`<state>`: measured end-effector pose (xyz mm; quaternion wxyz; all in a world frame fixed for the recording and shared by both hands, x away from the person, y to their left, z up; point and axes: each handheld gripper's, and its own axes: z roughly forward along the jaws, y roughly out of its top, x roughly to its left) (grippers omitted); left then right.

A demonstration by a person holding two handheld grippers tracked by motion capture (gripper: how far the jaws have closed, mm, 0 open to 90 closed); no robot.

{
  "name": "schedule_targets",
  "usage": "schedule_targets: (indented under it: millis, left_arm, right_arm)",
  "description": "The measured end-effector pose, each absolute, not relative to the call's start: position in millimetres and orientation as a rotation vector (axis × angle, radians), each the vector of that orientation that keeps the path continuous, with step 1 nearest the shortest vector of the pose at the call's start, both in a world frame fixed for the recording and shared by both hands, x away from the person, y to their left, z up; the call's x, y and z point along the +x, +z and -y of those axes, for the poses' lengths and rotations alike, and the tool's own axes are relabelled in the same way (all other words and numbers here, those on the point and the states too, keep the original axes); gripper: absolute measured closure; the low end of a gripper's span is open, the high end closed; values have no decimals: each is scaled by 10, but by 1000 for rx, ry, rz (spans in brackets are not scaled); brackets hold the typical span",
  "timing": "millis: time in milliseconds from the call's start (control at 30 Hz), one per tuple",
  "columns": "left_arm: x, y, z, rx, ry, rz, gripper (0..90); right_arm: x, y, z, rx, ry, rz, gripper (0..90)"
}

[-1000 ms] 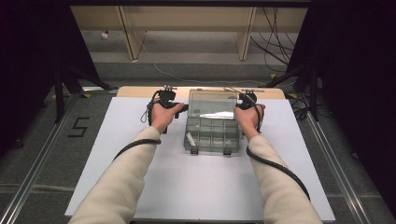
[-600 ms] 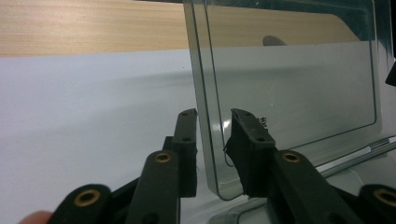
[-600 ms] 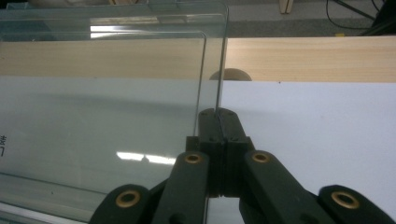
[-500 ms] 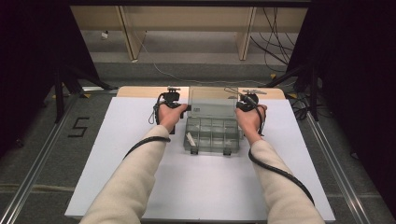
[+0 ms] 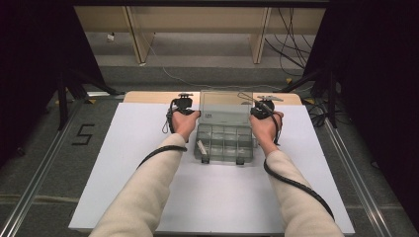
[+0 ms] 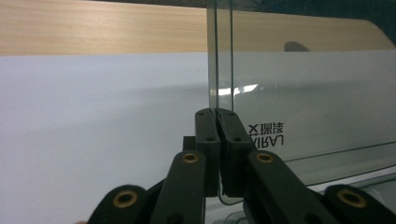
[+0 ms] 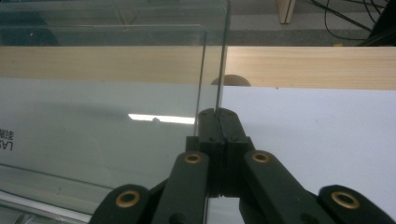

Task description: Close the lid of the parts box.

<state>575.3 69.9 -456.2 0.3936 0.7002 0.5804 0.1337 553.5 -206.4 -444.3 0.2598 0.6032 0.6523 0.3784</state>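
Hands at either end of a clear plastic hinged lid hold it raised over a transparent compartmented organiser box that sits on the white sheet covering the bench, near the far wooden edge. The left hand-held gripper has just been closing, and in the left gripper view its black jaws are pinched on the lid's left side edge, the thin pane running up from between the pads. The right hand-held gripper is likewise clamped, its jaws tight on the lid's right side edge in the right gripper view, with the printed face of the pane stretching away to the left. The lid's long axis runs across the bench from one gripper to the other, parallel to the far edge, and the hinge line lies below the grippers at the back of the box; the open tray with its rows of small compartments extends from there toward the person. Each hand is equally close to its own end, so neither has the advantage. Judged from this, any coming swing of the lid would turn about that left-to-right hinge line, and both grippers would need to travel together to keep the pane from twisting.
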Motion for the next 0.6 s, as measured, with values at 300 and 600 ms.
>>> schedule_targets:
  millis: [300, 600]
  left_arm:
    - [5668, -4544, -658, 1802, 425, -1442, 888]
    - [5635, -4566, -649, 1749, 445, -1437, 890]
  right_arm:
    - [5505, -4430, 2084, 1620, 1032, -1772, 898]
    - [5505, -4444, 2097, 1617, 1044, -1772, 892]
